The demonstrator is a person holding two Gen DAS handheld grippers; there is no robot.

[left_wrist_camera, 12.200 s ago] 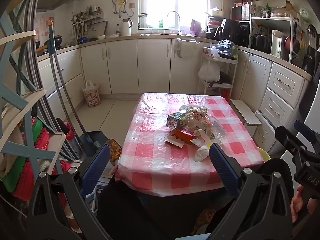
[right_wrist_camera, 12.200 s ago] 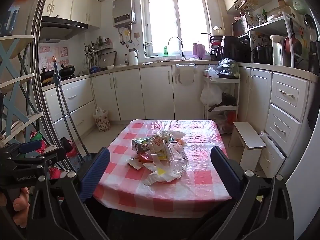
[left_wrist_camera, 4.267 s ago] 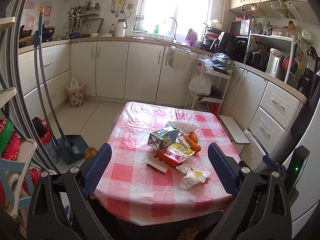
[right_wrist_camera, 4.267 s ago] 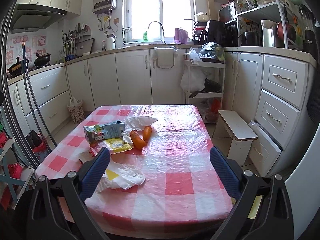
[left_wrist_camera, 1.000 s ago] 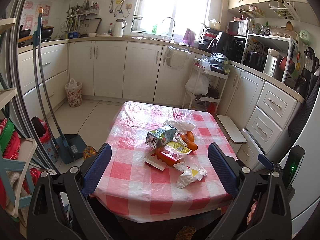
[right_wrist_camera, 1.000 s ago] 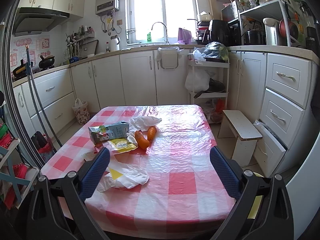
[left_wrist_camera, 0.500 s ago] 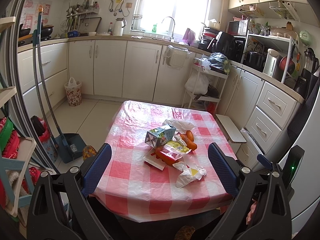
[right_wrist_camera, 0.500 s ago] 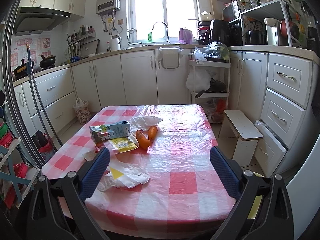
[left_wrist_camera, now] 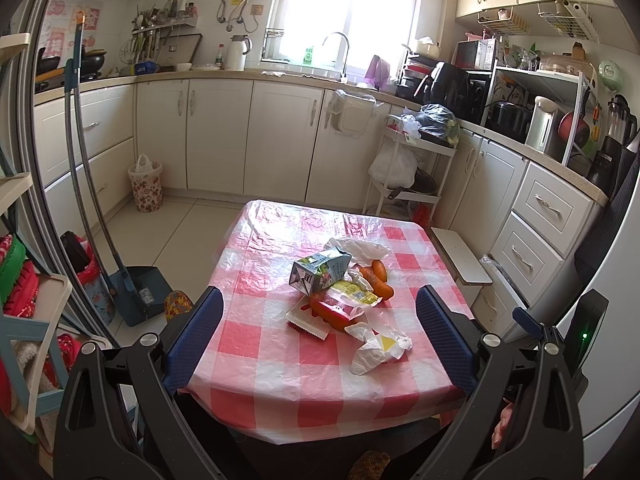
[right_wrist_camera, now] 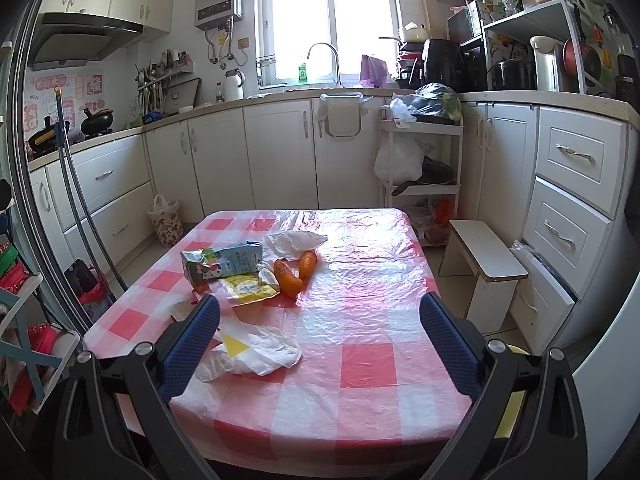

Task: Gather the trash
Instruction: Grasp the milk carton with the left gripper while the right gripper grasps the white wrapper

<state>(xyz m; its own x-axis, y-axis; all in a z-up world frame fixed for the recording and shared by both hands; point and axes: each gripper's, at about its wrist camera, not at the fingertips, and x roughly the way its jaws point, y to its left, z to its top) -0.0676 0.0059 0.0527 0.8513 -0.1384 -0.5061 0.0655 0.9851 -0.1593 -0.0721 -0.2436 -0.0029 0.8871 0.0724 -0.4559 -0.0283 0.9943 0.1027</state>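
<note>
Left gripper (left_wrist_camera: pixel 318 338) spread wide, holding nothing, hovering off the near table edge. Right gripper (right_wrist_camera: pixel 318 338) likewise wide and empty, just above the near edge. Beyond them, trash clustered mid-table (left_wrist_camera: pixel 256 344): crumpled white wrapper (left_wrist_camera: pixel 378 350) nearest, red pack (left_wrist_camera: pixel 334 312), yellow packet (left_wrist_camera: pixel 356 291), flattened carton (left_wrist_camera: pixel 320 272), white bag (left_wrist_camera: pixel 358 248) farthest. Two carrots (right_wrist_camera: pixel 294 270) beside the carton, probably not trash. Wrapper and bag likely feather-light, soft, slippery on the plastic cloth; best pinched at a raised fold. Carton light, half-stiff, crushable; best taken across its narrow sides. Both grippers level, pointing forward and slightly down, well short of the pile. Floral bin (left_wrist_camera: pixel 146 190) by the far cabinets.
</note>
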